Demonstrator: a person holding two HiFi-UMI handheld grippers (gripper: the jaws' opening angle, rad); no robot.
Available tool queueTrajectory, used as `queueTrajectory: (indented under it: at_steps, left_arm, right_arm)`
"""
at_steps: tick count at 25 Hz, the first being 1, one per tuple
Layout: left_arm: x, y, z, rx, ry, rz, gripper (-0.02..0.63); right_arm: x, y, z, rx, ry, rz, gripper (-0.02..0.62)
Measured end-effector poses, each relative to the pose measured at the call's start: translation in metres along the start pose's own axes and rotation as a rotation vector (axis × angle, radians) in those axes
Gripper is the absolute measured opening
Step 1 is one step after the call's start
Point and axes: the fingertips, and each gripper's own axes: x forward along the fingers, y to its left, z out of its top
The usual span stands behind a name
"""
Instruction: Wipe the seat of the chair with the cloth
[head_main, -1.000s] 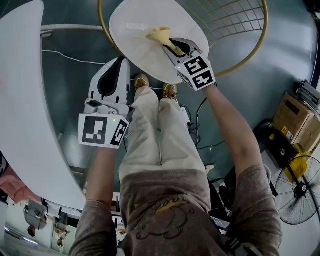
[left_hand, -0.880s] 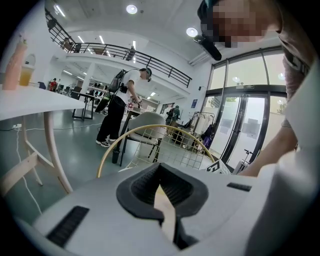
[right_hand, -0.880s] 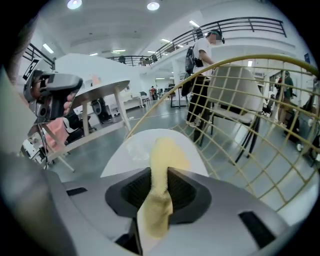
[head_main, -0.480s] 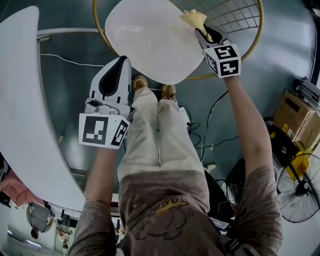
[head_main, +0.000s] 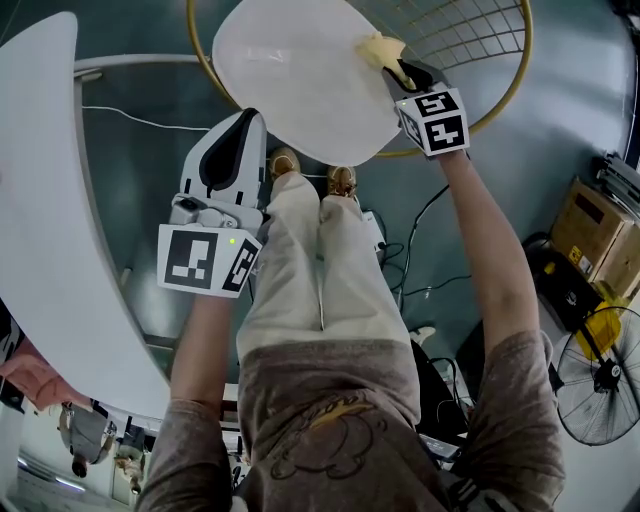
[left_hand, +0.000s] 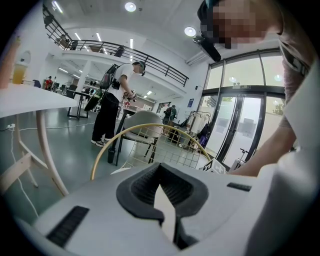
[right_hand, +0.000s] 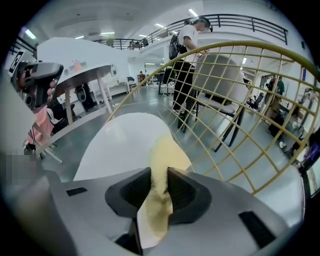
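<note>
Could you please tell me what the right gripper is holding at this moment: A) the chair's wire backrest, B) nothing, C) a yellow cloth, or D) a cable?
C: the right gripper has its jaws shut on the yellow cloth, whose free end rests on the white seat.

Right gripper (head_main: 402, 72) jaws pinch cloth (head_main: 378, 47); left gripper (head_main: 243, 118) jaws together.

The seat (head_main: 300, 70) is white and smooth. The cloth (head_main: 381, 47) is yellow, bunched, touching the seat's right edge.
</note>
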Motion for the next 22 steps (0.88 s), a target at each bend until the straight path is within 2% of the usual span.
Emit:
queueTrajectory:
  at_steps: [6, 10, 22]
  left_arm:
    - [-0.002, 0.002, -0.001, -0.002, -0.001, -0.004, 0.009]
    - [-0.001, 0.002, -0.001, -0.005, -0.004, -0.008, 0.009]
    - [-0.004, 0.005, 0.000, -0.006, -0.010, 0.004, 0.009]
  right_arm:
    - [0.002, 0.017, -0.011, 0.045, 0.032, 0.039, 0.114]
    - [0.002, 0.043, -0.023, 0.034, 0.057, 0.083, 0.114]
    - [-0.010, 0.119, -0.048, 0.057, 0.044, 0.209, 0.114]
